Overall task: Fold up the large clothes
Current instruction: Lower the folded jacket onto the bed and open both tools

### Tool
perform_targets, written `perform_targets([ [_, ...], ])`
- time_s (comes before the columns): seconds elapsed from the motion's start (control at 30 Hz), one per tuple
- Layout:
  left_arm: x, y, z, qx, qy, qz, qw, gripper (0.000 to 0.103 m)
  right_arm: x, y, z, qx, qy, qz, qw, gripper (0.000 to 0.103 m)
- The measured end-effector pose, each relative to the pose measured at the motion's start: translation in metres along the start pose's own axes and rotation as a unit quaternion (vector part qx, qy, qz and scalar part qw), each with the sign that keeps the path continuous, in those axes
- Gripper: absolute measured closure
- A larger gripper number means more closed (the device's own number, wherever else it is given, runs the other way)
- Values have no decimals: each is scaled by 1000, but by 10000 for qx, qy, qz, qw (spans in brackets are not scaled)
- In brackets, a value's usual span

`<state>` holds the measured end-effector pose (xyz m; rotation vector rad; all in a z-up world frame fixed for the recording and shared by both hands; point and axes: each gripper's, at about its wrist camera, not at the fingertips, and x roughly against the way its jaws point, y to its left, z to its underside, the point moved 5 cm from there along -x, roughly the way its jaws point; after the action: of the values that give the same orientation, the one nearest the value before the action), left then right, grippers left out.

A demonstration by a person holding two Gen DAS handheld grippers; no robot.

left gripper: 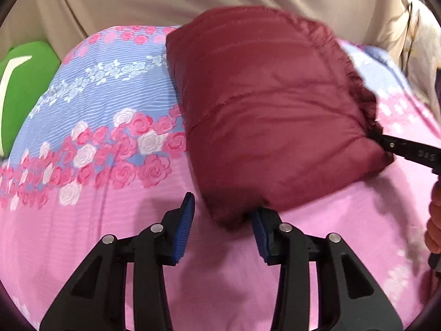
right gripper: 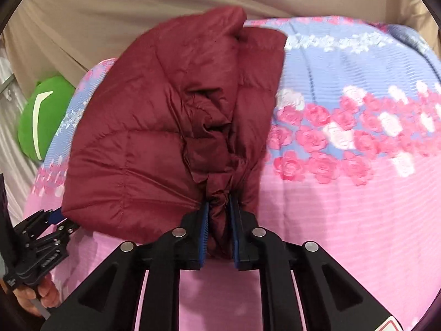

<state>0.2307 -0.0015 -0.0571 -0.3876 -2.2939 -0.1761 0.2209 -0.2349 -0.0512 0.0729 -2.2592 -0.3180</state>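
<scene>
One folded maroon jacket [right gripper: 143,143] on floral bedspread [right gripper: 344,207]

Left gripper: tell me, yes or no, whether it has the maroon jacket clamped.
No. The left gripper is open, with only a corner of the maroon jacket lying against one pad.

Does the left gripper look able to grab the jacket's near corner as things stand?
Probably yes. The left gripper is open, and the jacket corner already lies against its right pad with nothing between. The right gripper holds another edge.
</scene>
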Motion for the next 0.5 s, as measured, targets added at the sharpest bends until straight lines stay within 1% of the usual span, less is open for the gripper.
perform_targets([
  [0.07,28,4,-2,131,-141,229,9996,64,24,-1,-4,36,-203,78,9998,92],
  [0.1,41,6,-7,162,-259,279,9991,64,37,1,-10,61,-381,73,9992,92],
  [0.17,63,5,-24,161,-587,220,9979,62,52,9,-27,144,-627,24,9979,94],
  [0.23,67,1,-43,146,-769,169,9968,61,56,26,-50,344,-804,-29,9962,96],
  [0.3,53,-6,-63,136,-781,68,9968,61,48,41,-68,537,-846,77,9949,96],
  [0.33,43,-10,-68,154,-723,31,9973,61,40,45,-74,615,-804,136,9948,97],
  [0.37,29,-12,-73,178,-642,-38,9978,61,26,46,-79,663,-746,290,9946,97],
  [0.4,14,-15,-76,191,-553,-123,9982,61,16,45,-81,677,-667,436,9945,97],
  [0.43,1,-14,-76,217,-453,-219,9985,61,-3,39,-80,673,-491,619,9946,98],
  [0.47,-13,-15,-74,221,-357,-322,9986,59,-14,32,-78,644,-409,752,9942,98],
  [0.5,-21,-16,-71,240,-346,-337,9985,57,-30,22,-72,609,-279,899,9937,98],
])
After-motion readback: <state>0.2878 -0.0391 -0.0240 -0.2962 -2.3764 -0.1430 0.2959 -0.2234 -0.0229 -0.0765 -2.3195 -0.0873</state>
